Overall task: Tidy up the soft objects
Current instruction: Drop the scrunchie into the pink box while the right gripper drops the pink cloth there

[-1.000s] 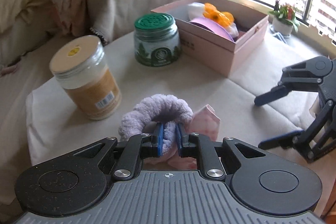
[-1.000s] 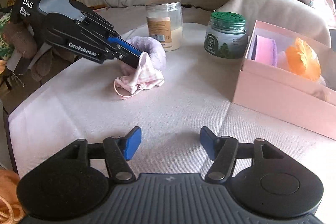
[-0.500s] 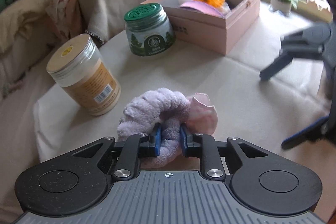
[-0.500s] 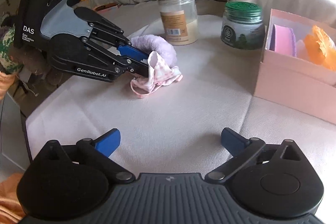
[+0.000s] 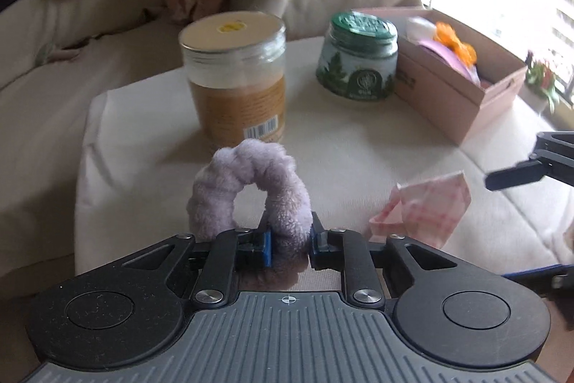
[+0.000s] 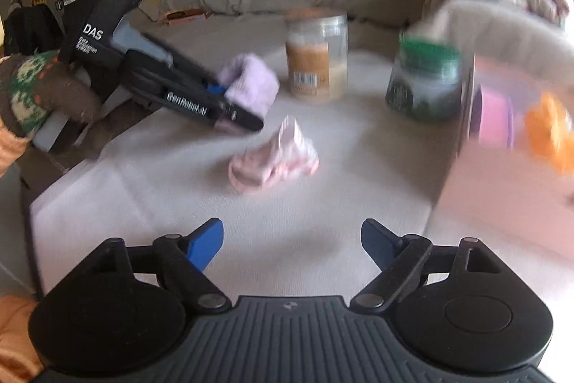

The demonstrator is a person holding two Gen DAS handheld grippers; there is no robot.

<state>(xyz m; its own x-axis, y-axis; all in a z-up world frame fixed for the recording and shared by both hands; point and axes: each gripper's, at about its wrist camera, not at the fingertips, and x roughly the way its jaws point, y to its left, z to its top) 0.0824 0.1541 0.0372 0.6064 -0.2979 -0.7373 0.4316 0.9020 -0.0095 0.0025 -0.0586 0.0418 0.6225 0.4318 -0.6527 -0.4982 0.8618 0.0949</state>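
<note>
You are pinching the lilac scrunchie (image 5: pixel 251 192) in your left gripper (image 5: pixel 289 241), low at the frame's centre, its jaws closing narrow on one side of the loop so the rest is standing up clear of the tablecloth (image 5: pixel 358 146). That grip looks meant for carrying it to the pink box (image 5: pixel 462 96) at the upper right, where other soft things are already lying. Your right gripper (image 6: pixel 292 244) is closing in but gaping wide with nothing between its jaws, pointing toward the pink checked cloth (image 6: pixel 274 157) crumpled mid-frame, probably its next pick.
</note>
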